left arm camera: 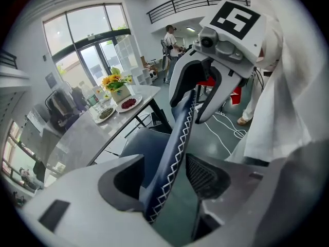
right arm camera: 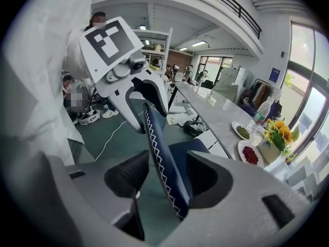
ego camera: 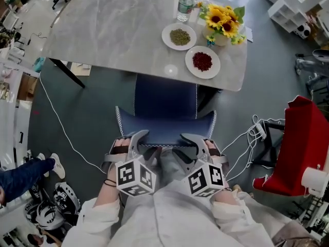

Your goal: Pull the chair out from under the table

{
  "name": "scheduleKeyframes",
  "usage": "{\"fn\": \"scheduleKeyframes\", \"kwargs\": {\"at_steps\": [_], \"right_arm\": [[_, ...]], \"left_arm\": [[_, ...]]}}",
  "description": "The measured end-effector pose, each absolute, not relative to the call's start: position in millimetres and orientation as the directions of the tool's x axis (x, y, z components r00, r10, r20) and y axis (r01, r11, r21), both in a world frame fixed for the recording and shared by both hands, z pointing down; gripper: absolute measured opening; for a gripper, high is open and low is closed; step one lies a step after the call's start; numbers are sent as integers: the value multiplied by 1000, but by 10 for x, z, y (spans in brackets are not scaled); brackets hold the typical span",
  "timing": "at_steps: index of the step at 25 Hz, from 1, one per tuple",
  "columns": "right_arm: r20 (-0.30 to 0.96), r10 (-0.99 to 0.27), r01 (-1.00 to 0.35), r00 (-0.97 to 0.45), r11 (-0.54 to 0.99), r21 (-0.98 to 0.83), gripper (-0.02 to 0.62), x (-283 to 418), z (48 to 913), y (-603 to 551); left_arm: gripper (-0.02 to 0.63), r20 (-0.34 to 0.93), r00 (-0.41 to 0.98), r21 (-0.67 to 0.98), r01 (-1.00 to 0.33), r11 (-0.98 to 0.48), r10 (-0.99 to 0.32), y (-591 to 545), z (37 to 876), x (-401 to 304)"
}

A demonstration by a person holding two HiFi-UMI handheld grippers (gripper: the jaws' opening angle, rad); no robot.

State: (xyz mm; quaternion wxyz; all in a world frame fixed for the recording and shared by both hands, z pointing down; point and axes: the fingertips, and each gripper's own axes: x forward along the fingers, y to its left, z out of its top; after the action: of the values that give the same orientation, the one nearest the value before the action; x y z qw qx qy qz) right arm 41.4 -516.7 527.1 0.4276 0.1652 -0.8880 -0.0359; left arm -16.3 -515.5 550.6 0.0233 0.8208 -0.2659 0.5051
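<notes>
A blue chair (ego camera: 165,101) stands tucked under the grey marble table (ego camera: 113,35), its backrest (ego camera: 164,128) with white zigzag stitching toward me. My left gripper (ego camera: 139,141) straddles the backrest's top edge on the left and my right gripper (ego camera: 189,143) straddles it on the right. In the left gripper view the backrest edge (left arm camera: 175,148) runs between the open jaws of the left gripper (left arm camera: 167,181), close against the left pad, with a gap on the other side. In the right gripper view the edge (right arm camera: 159,153) lies between the open jaws of the right gripper (right arm camera: 165,181), nearer the right pad.
On the table's right end stand a plate of green grains (ego camera: 179,36), a plate of red bits (ego camera: 202,62), a sunflower vase (ego camera: 222,25) and a water bottle (ego camera: 185,6). A red object (ego camera: 304,148) and white cables (ego camera: 254,133) lie at the right; a person's shoe (ego camera: 57,164) at the left.
</notes>
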Motion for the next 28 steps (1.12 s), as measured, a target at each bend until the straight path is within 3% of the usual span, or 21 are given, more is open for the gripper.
{"fn": "scheduleKeyframes", "kwargs": {"at_steps": [14, 28], "right_arm": [[833, -305, -106, -462, 951, 290, 187, 429, 5585, -5207], [831, -327, -89, -449, 942, 323, 147, 388, 5723, -5258]], "left_arm": [[244, 871, 337, -202, -418, -885, -358, -5202, 5673, -158], [232, 904, 275, -210, -379, -901, -327, -5253, 5854, -182]]}}
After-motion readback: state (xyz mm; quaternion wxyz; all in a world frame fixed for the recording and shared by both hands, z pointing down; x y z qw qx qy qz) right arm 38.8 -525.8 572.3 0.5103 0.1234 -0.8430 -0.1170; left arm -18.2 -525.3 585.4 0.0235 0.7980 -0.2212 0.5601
